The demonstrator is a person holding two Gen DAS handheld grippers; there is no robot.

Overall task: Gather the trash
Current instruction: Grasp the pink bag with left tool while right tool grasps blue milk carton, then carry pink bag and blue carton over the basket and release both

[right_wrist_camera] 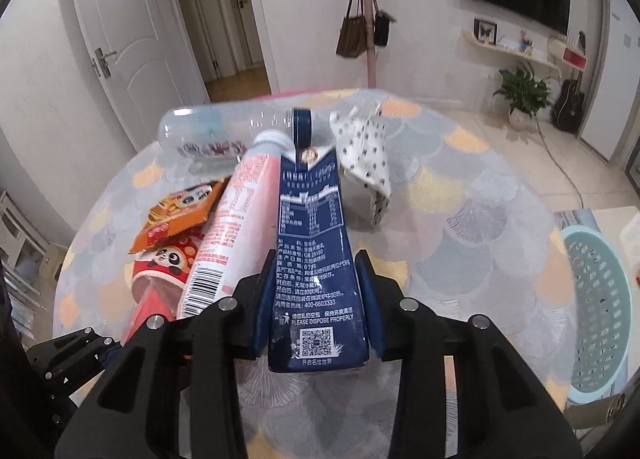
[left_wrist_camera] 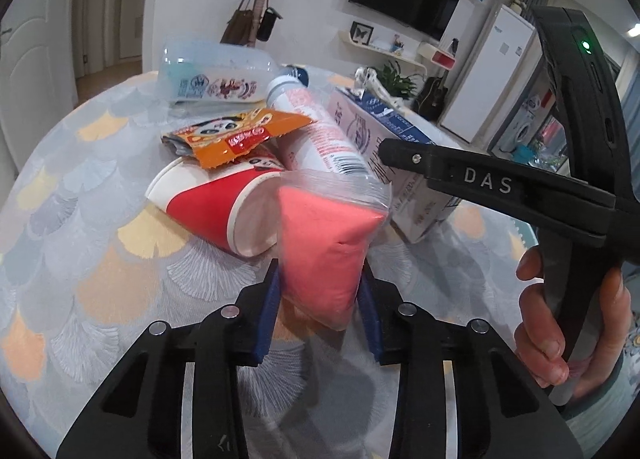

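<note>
On table, two bottles (right_wrist_camera: 224, 135), one carton (right_wrist_camera: 312, 259)

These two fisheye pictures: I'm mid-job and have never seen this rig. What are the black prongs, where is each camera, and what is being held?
There is no robot arm. A person holds a two-finger gripper in each hand, and a camera on each looks forward along its fingers.

The left wrist view shows the left gripper shut on a clear bag of pink stuff. At its right edge, a hand grasps the other tool.

The right wrist view shows the right gripper shut on a dark blue milk carton.

On the round table lie a red paper cup, an orange snack wrapper, a pink-and-white bottle, a clear plastic bottle and a dotted cloth. A pale blue basket stands beside the table.
</note>
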